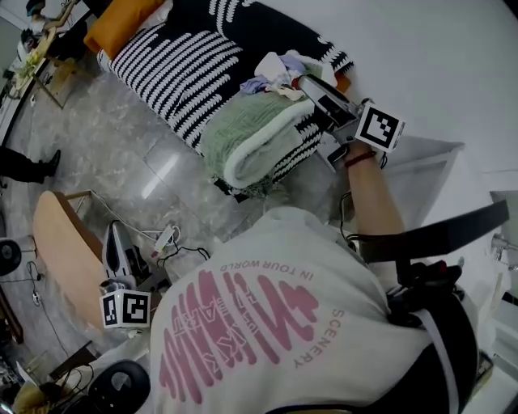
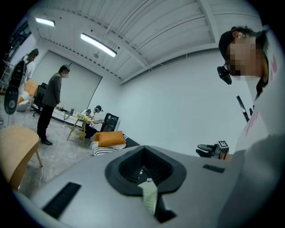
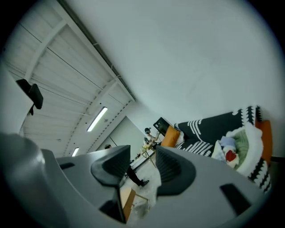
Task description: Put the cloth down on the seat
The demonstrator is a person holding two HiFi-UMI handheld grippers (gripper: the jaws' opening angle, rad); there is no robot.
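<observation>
- Grey right hand-held gripper (image 3: 142,156): its black jaws stand well apart with nothing between them. In the head view it sits at 1 o'clock, just beside the cloth (image 1: 247,139).
- Left hand-held gripper (image 2: 143,150), at 8 o'clock, has its jaws drawn together and empty.
- The green, white-edged cloth lies folded on the black-and-white striped sofa (image 1: 174,69) at 12 o'clock, with a heap of clothes (image 1: 275,71) touching it behind.
- An orange cushion (image 1: 121,23) lies at 11 o'clock. A wooden chair (image 1: 61,242) stands at 9 o'clock on the pale marbled floor (image 1: 121,154), and a white wall (image 1: 437,65) is at 2 o'clock.
</observation>
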